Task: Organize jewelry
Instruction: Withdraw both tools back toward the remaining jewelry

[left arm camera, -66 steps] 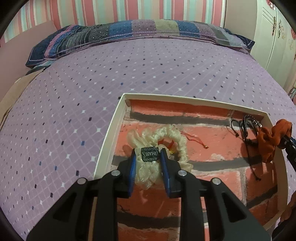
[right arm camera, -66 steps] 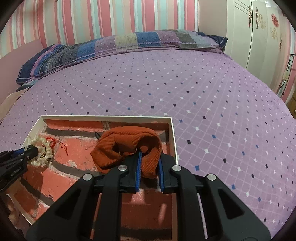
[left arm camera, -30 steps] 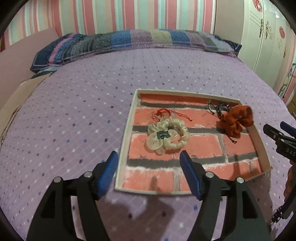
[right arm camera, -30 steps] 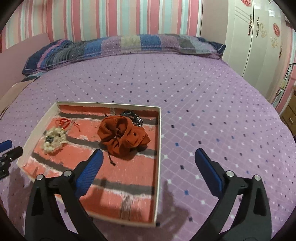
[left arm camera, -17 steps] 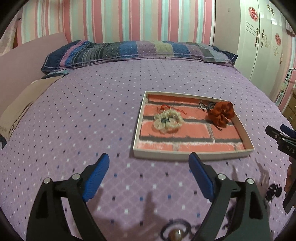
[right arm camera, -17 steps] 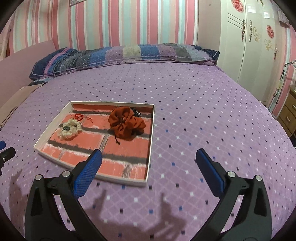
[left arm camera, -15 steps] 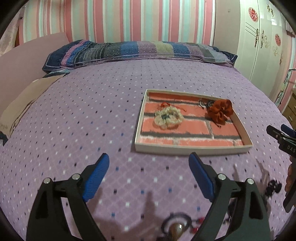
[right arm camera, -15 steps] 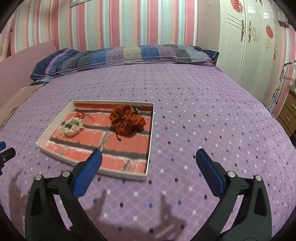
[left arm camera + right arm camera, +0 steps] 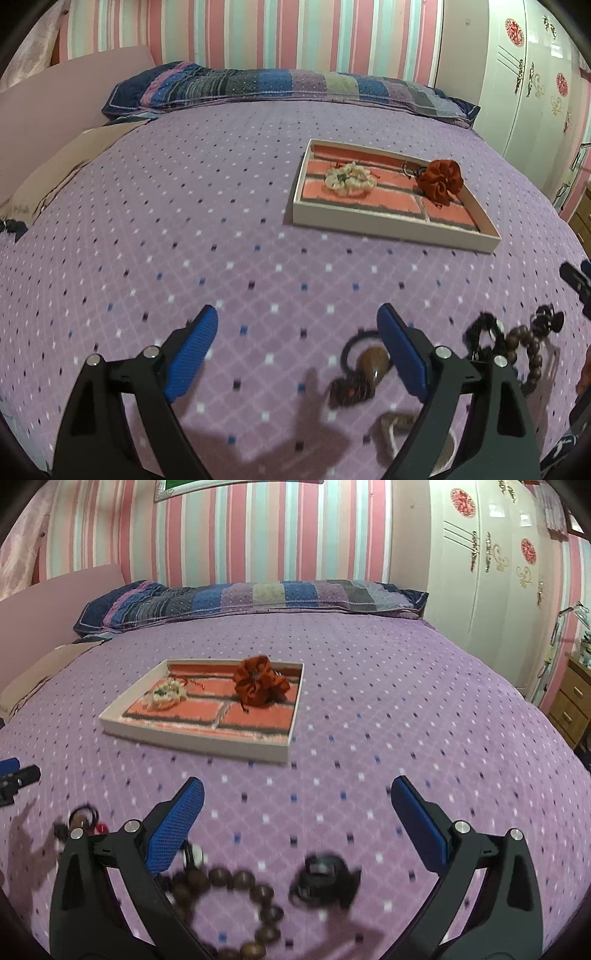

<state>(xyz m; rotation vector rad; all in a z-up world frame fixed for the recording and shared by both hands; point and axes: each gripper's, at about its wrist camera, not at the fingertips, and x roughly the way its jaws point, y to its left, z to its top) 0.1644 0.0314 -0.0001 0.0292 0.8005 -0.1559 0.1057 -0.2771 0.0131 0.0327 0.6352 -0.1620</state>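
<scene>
Brick-patterned tray (image 9: 391, 225) holds an orange scrunchie (image 9: 441, 181) and cream scrunchie (image 9: 349, 180).

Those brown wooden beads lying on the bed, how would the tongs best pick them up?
Probably from straight above. The wooden bead bracelet lies flat on the bedspread as an open ring, so one finger can drop inside the loop and one outside, pinching a single stretch of beads. The open right tongs hang nearest; the far arc looks the easiest part to reach.

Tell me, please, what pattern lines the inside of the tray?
A red brick pattern with grey mortar lines covers the tray floor, clearest in the right wrist view.
</scene>
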